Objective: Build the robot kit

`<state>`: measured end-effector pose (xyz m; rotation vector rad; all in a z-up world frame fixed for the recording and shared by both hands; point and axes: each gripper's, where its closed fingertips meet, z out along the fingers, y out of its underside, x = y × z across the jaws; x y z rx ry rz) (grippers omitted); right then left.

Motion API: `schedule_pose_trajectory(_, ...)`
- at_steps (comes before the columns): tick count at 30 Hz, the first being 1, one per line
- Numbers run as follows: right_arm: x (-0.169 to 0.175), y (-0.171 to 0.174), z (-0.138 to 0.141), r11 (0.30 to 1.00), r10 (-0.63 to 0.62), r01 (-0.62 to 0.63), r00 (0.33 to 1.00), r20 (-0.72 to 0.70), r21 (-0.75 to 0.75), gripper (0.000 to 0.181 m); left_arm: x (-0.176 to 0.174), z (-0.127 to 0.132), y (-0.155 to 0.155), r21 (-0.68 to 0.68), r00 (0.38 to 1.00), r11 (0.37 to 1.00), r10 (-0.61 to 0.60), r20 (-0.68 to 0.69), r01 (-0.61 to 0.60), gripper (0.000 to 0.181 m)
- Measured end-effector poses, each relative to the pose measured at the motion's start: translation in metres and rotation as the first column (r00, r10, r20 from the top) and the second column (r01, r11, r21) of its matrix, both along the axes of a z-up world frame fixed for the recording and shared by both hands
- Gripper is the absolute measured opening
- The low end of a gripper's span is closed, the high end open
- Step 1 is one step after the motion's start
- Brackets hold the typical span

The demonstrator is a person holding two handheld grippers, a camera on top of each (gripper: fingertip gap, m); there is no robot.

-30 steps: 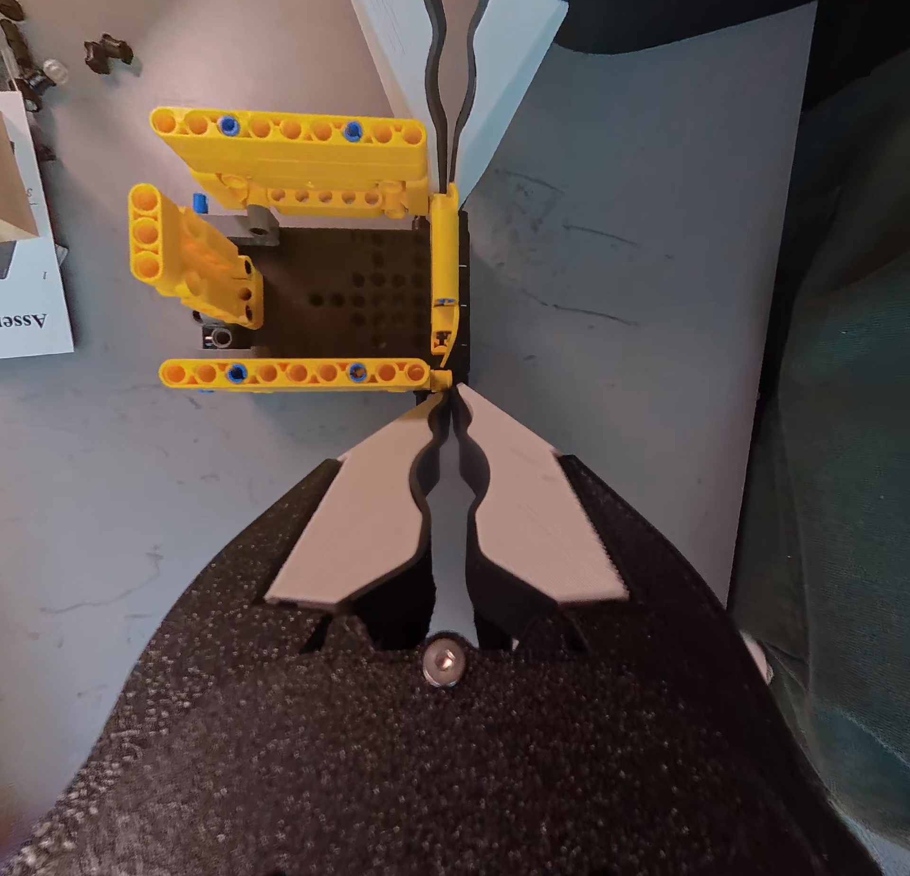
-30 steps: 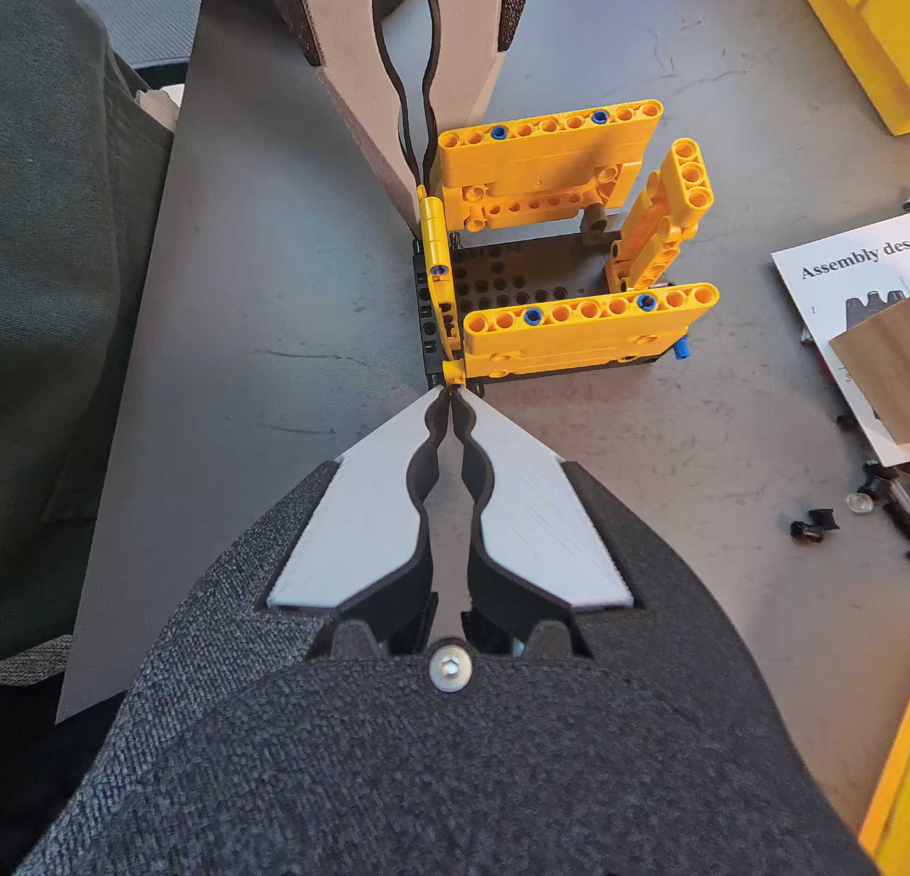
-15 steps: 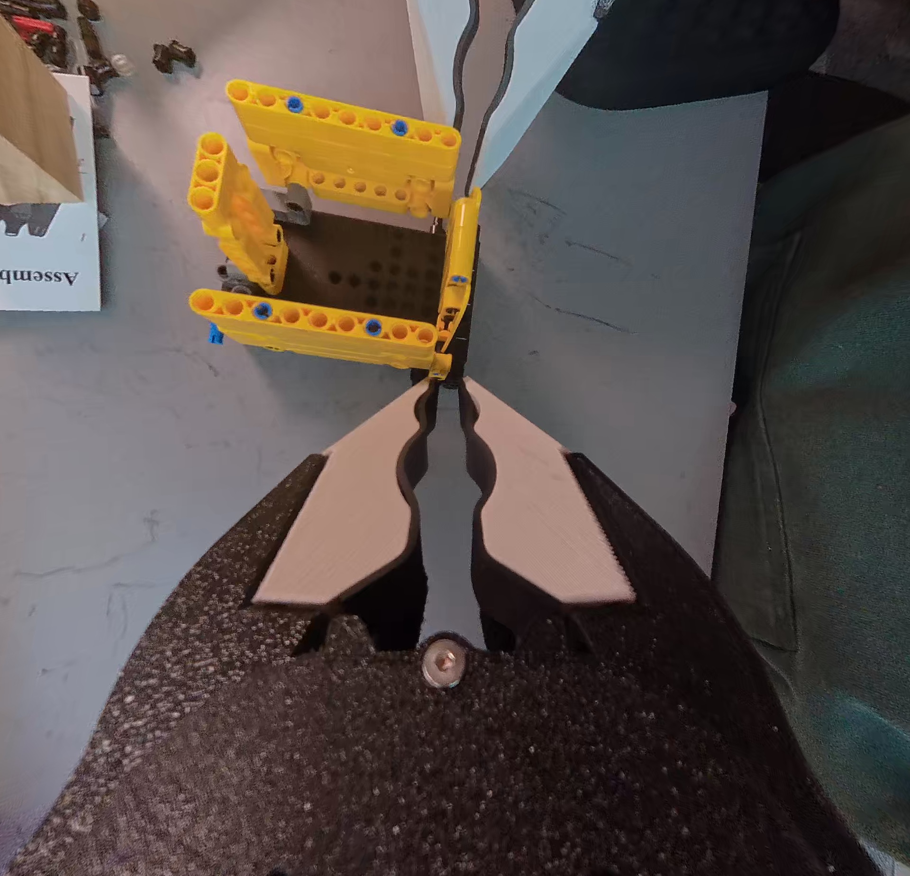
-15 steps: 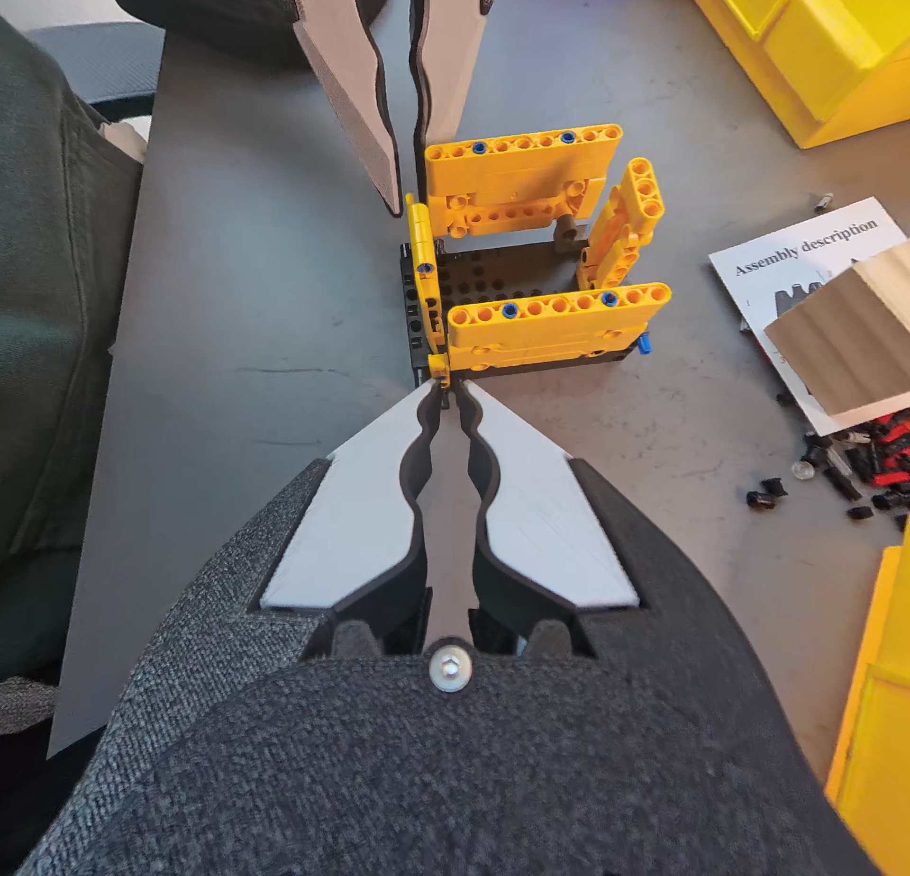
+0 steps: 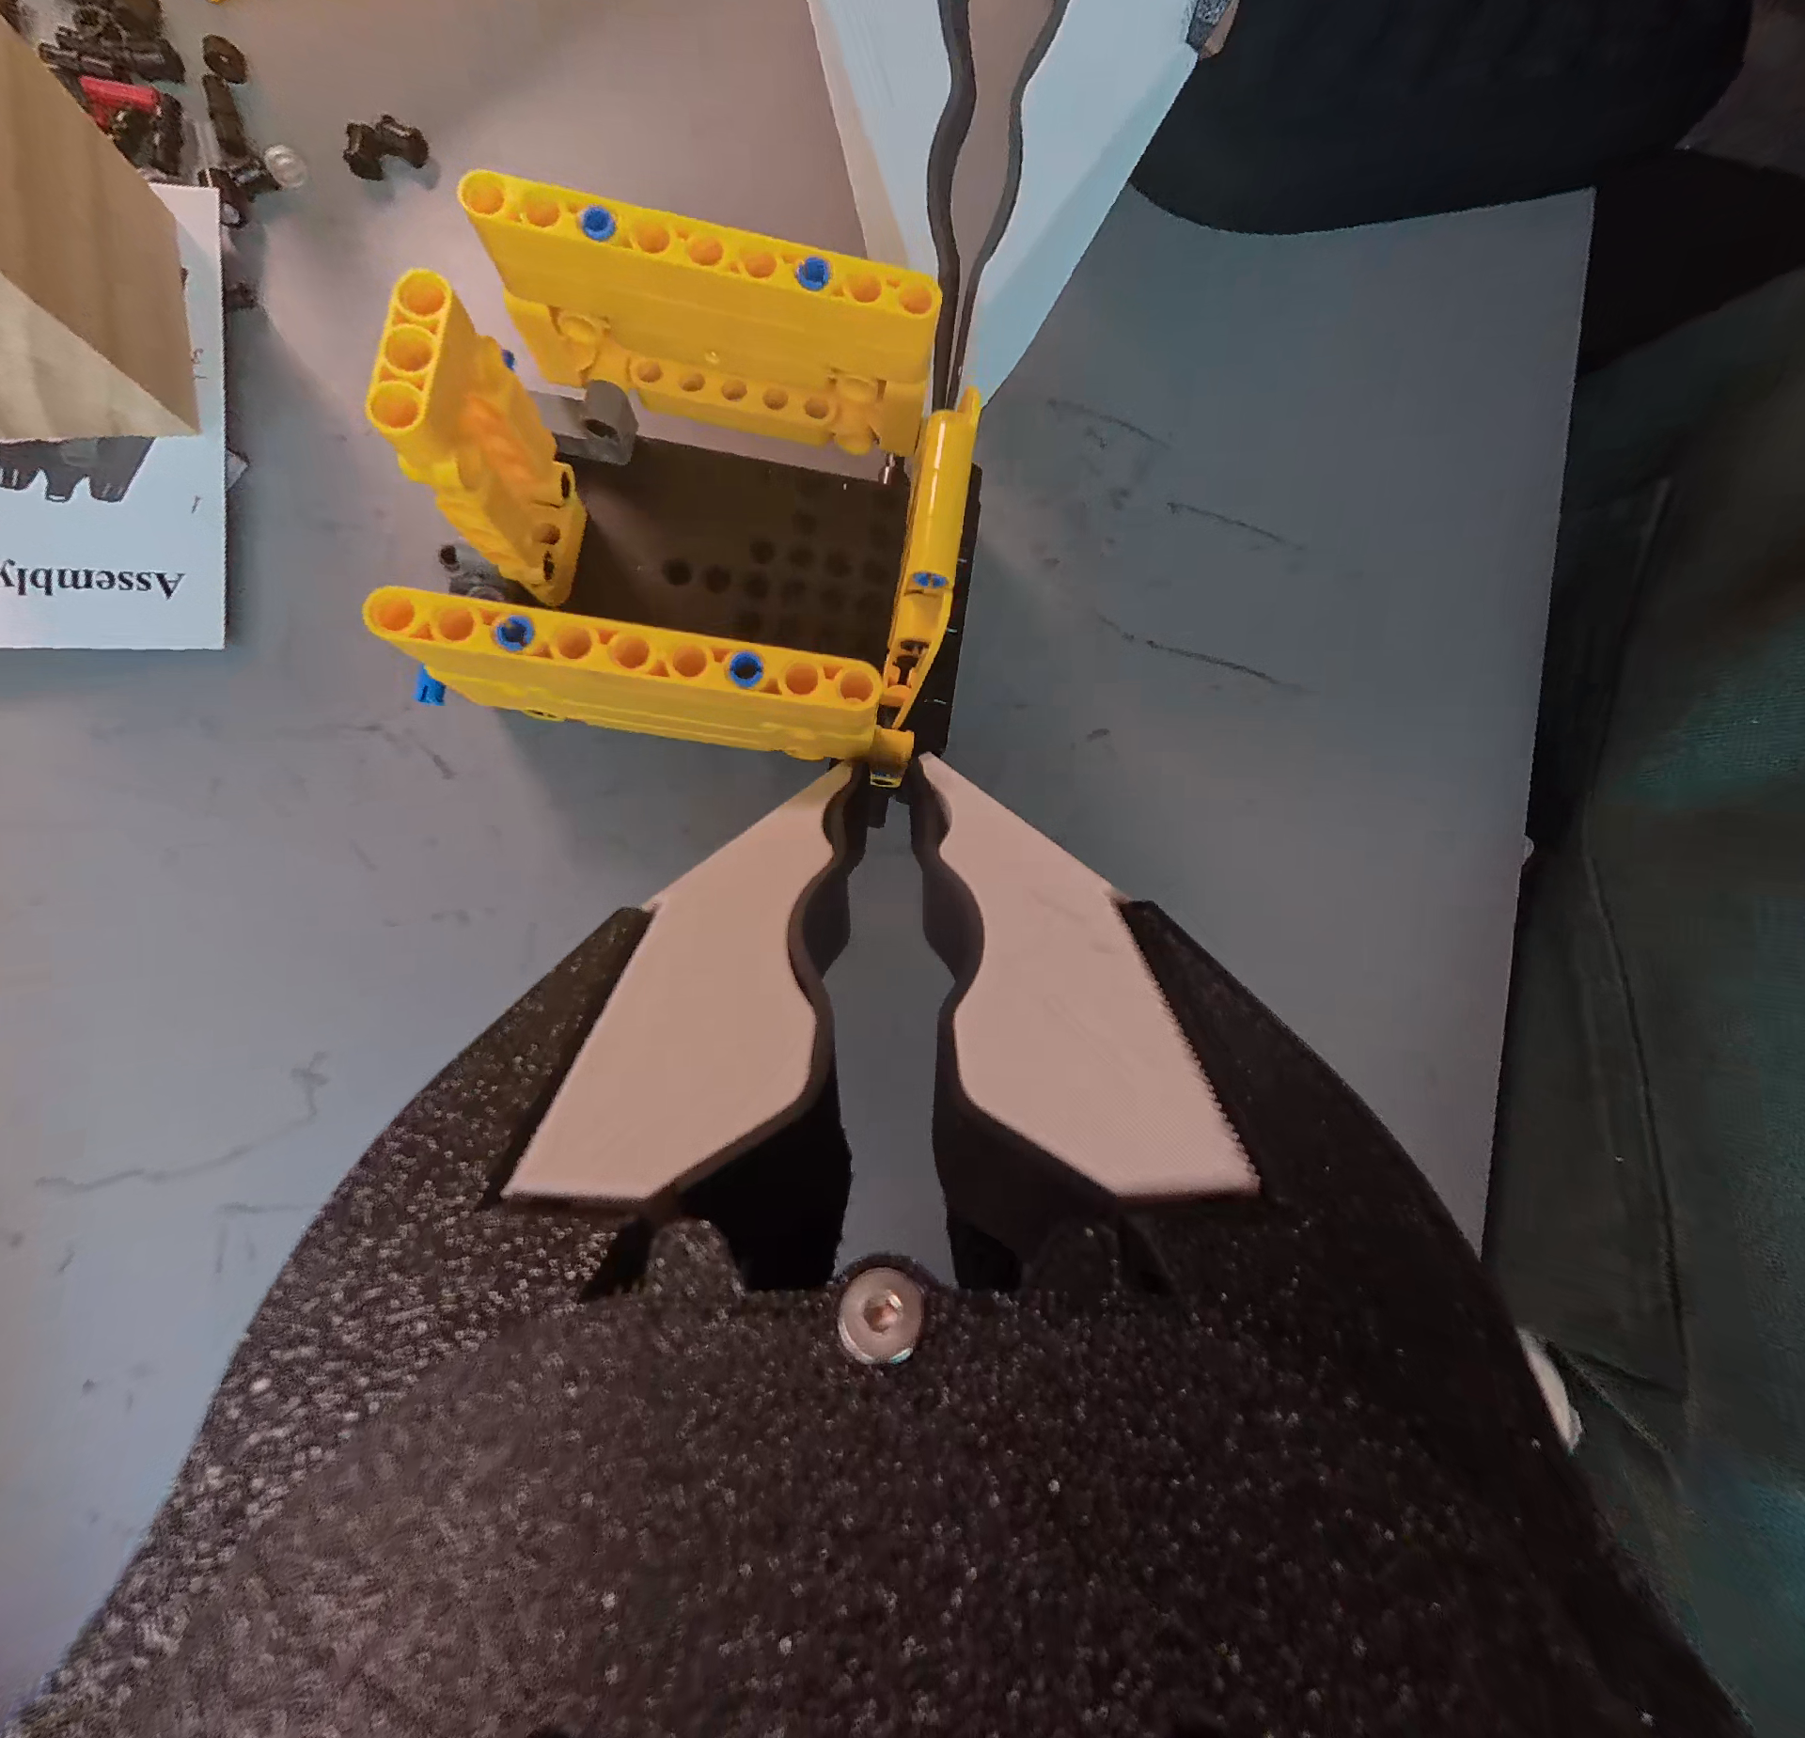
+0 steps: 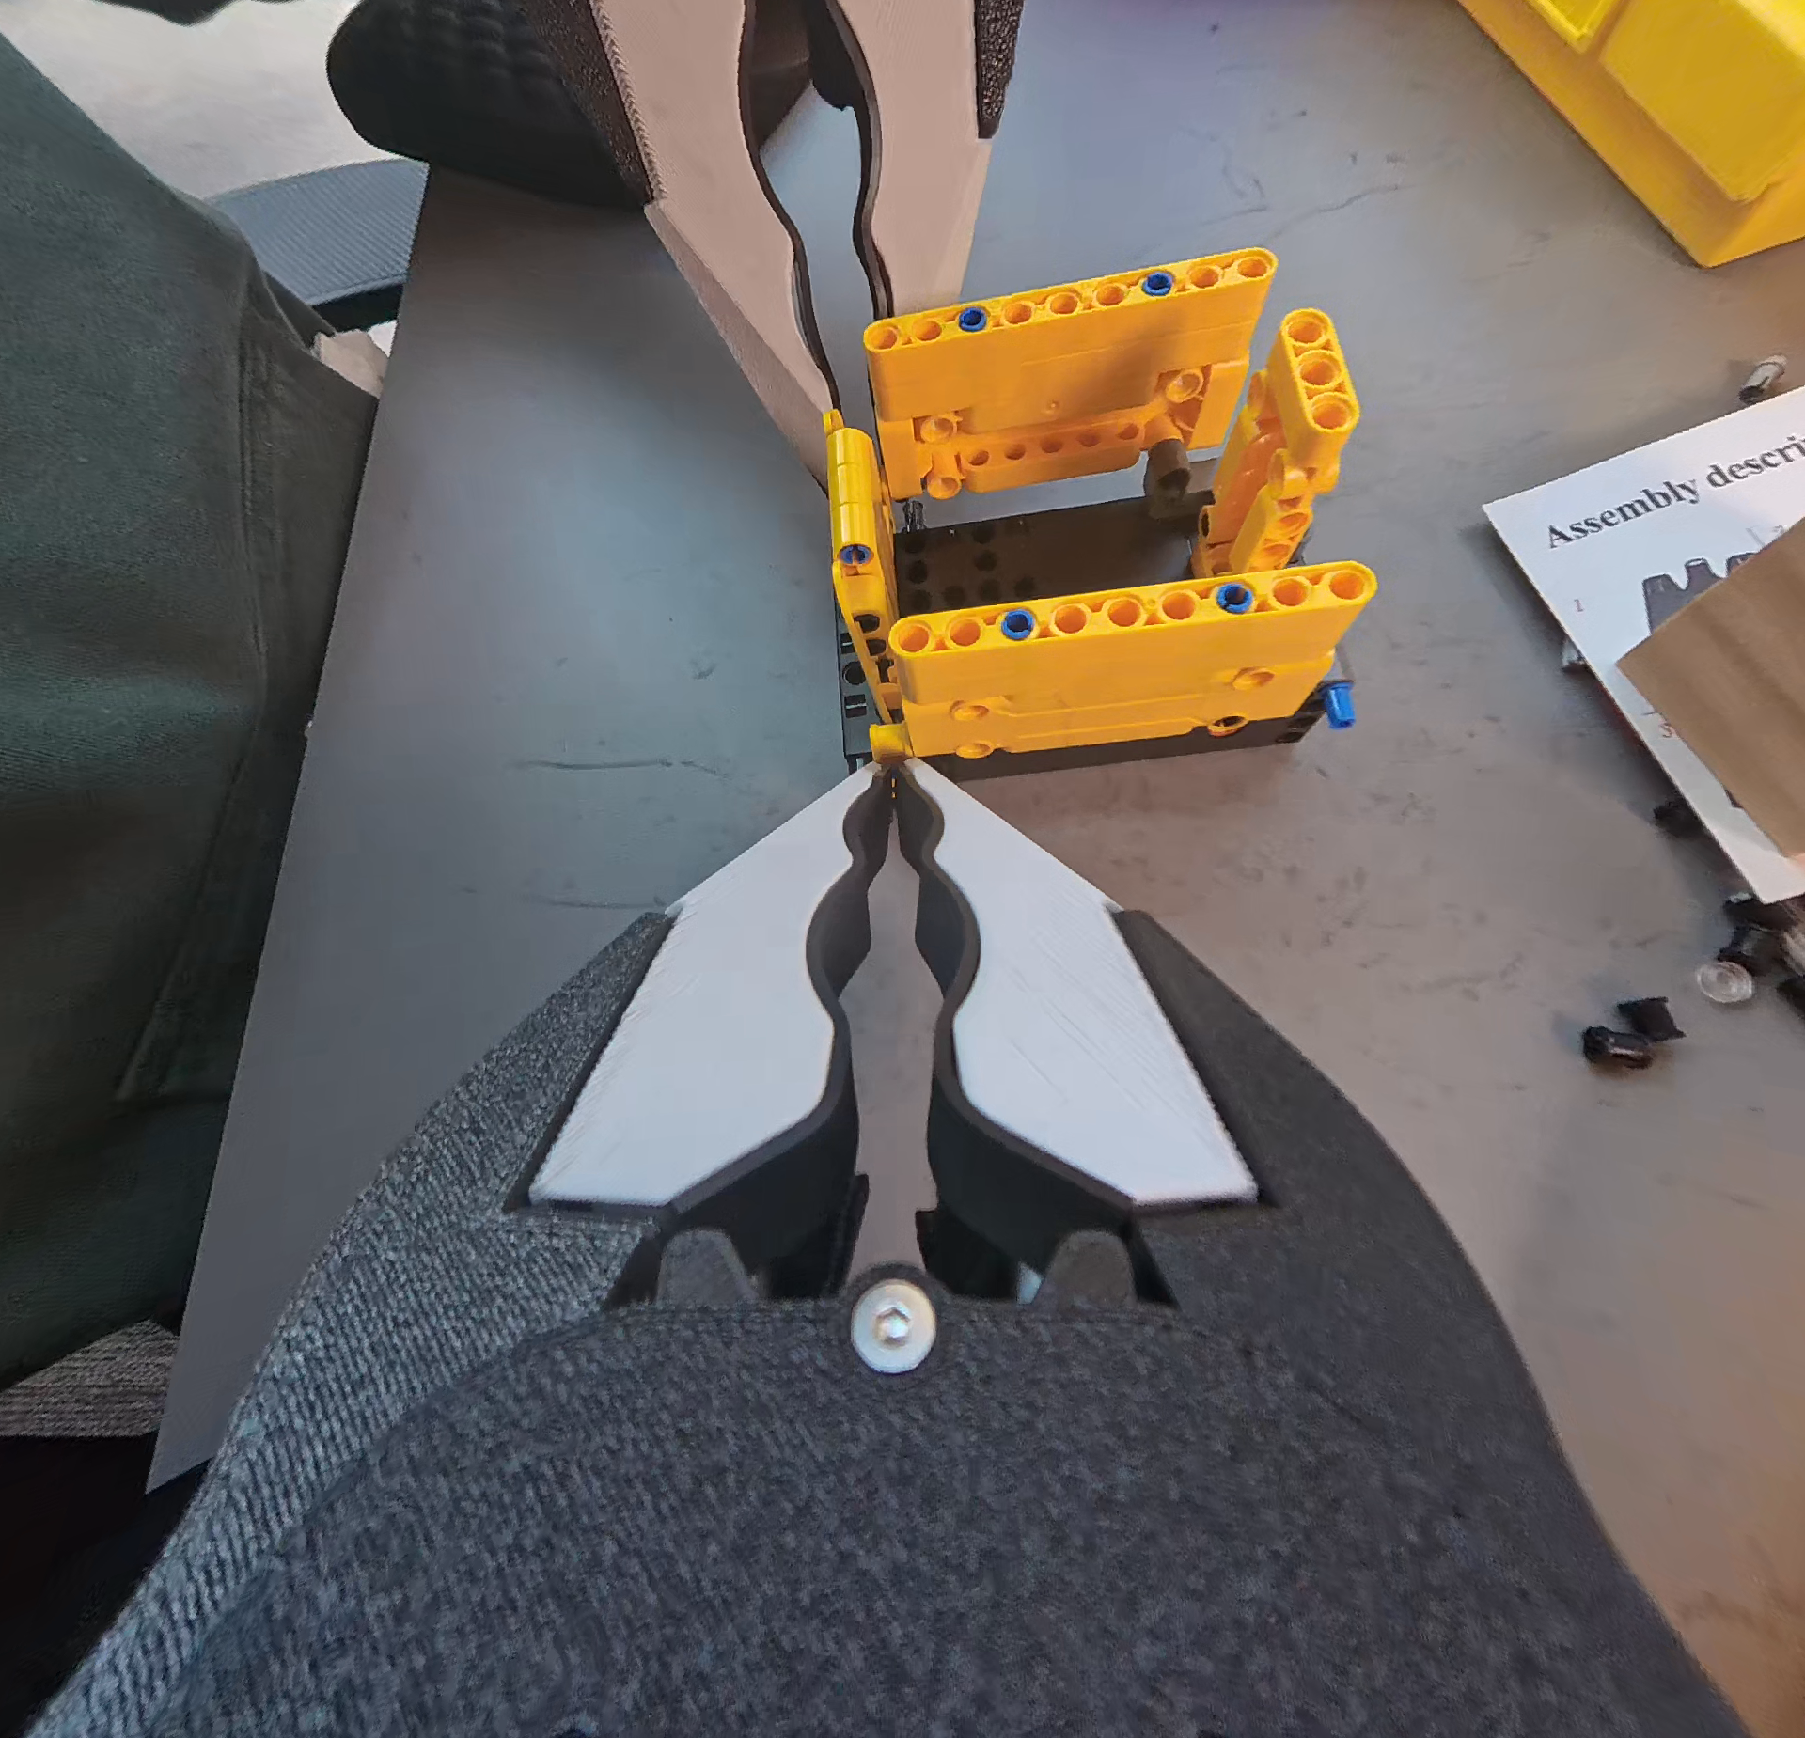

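Left wrist view showed the left tool (image 5: pixel 889 771) with its two grey fingers drawn close, their tips set either side of a small yellow stub at the near end of a narrow yellow beam (image 5: pixel 933 558); whether they truly pinched it cannot be told. That beam stood on edge along the right side of a black perforated base plate (image 5: pixel 742 539), which lay flat on the grey table (image 5: pixel 1270 617). Two long yellow panels (image 5: pixel 625 661) with blue pins rose upright along the near and far edges of the plate, and a shorter yellow piece (image 5: pixel 469 431) leaned at a tilt at the left end. At the far end of the narrow beam the right tool (image 5: pixel 962 363) came in from above, fingers nearly together.

From the right wrist view, the right tool (image 6: pixel 894 783) had its tips almost meeting at the yellow stub on the corner of the same build, and the left tool (image 6: pixel 860 363) reached down at the opposite end of the narrow yellow beam (image 6: pixel 860 529), its fingers a little apart. A printed sheet (image 6: pixel 1660 558) lay to the right, partly under a brown card (image 6: pixel 1739 705), with small black parts (image 6: pixel 1631 1032) scattered nearby and a yellow bin (image 6: pixel 1660 80) further off. Dark green cloth (image 6: pixel 127 617) filled the left side past the table edge.
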<state>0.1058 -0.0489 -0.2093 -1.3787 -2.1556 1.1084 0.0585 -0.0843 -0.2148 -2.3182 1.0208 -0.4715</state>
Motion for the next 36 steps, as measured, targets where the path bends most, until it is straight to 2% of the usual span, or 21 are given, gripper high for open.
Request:
schedule_pose_trajectory(5,0.000,0.000,0.000,1.000,0.002,-0.002,1.000,0.002,0.000,0.000,0.001,-0.003,0.001,0.000,1.000,1.000,0.002,0.006,-0.002,0.005)
schedule_pose_trajectory(13,0.003,0.007,-0.005,0.999,-0.030,0.030,0.999,-0.020,0.012,0.006,-0.020,0.002,-0.008,-0.012,0.989,1.000,0.011,0.145,-0.009,0.012)
schedule_pose_trajectory(17,-0.002,0.008,-0.006,0.998,-0.013,0.014,1.000,-0.011,0.065,0.016,-0.033,-0.006,-0.003,0.032,0.995,0.999,-0.013,0.100,0.009,0.025)
schedule_pose_trajectory(19,-0.003,0.010,-0.010,0.995,-0.015,0.016,1.000,-0.005,0.095,0.017,-0.036,-0.010,0.003,0.061,0.996,0.998,-0.017,0.091,0.011,0.026)
schedule_pose_trajectory(24,-0.007,0.000,-0.012,0.998,0.004,-0.003,1.000,-0.023,0.064,0.014,-0.023,-0.006,0.010,0.095,0.983,0.993,-0.084,0.163,0.069,0.023)
schedule_pose_trajectory(28,-0.009,-0.004,-0.012,0.997,0.026,-0.023,0.999,-0.031,0.070,0.013,-0.016,-0.009,0.010,0.108,0.979,0.987,-0.132,0.157,0.116,0.005)
schedule_pose_trajectory(36,-0.009,-0.010,-0.012,0.998,0.057,-0.056,0.998,-0.038,0.016,0.016,-0.015,-0.010,0.014,0.139,0.979,0.986,-0.117,0.167,0.094,0.000)
